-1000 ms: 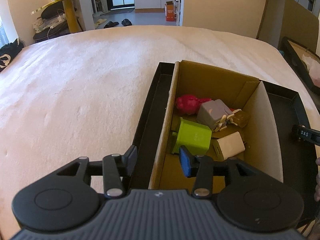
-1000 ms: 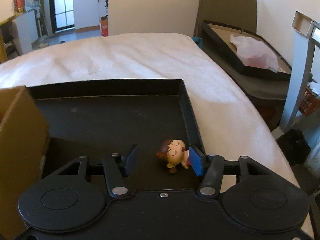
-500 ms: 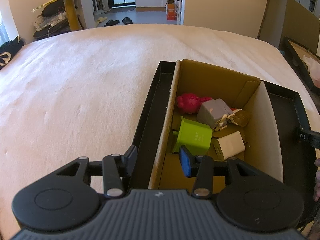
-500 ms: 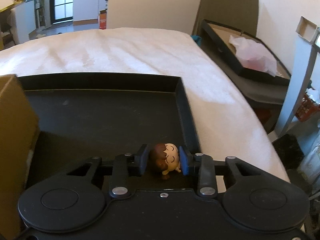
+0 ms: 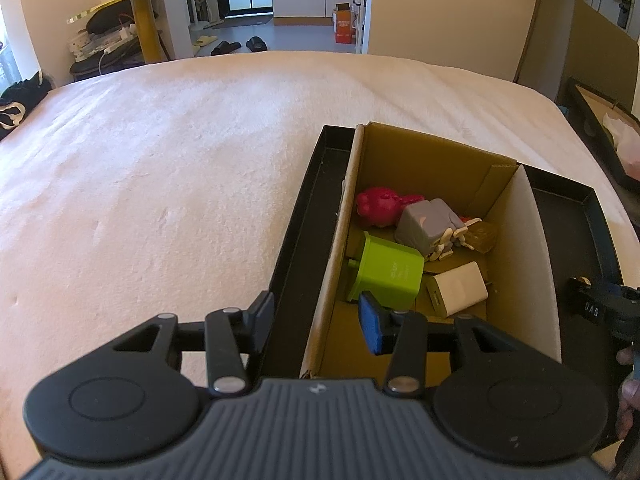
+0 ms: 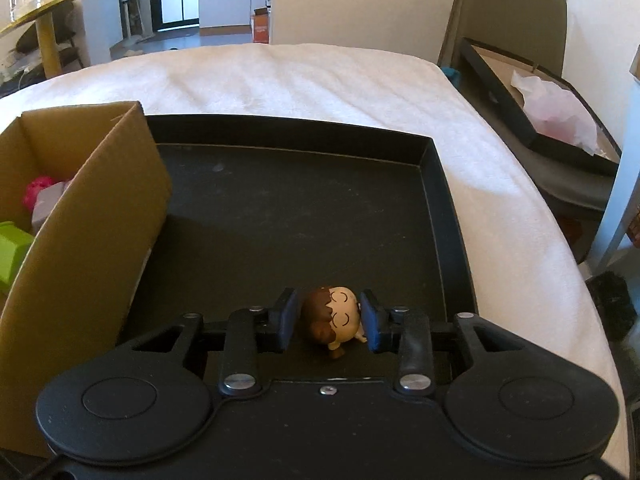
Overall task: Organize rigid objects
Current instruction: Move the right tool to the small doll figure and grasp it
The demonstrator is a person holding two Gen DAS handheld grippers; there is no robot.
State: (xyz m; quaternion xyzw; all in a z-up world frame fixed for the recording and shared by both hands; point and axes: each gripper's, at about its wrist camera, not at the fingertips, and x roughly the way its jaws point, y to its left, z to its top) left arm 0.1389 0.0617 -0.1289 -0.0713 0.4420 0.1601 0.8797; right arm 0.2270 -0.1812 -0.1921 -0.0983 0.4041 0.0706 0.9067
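My right gripper [image 6: 329, 322] is shut on a small doll figure [image 6: 334, 320] with brown hair and closed eyes, held above the black tray [image 6: 436, 184]. A cardboard box [image 5: 436, 152] stands in the tray [image 5: 308, 188]; its wall also shows in the right wrist view [image 6: 92, 208]. It holds a pink toy [image 5: 380, 206], a grey block [image 5: 428, 226], a green charger [image 5: 388, 276], a white charger [image 5: 458, 288] and a brown figure [image 5: 482, 236]. My left gripper [image 5: 316, 322] is open and empty over the box's near left wall.
The tray lies on a white bed [image 5: 160, 160]. A yellow round table [image 5: 140, 4] stands beyond the bed at the far left. Another black box with pink paper [image 6: 552, 112] sits off the bed to the right.
My right gripper closed on the doll figure, lifted it and drew back, bringing the cardboard box into its view. My left gripper stayed open, almost still.
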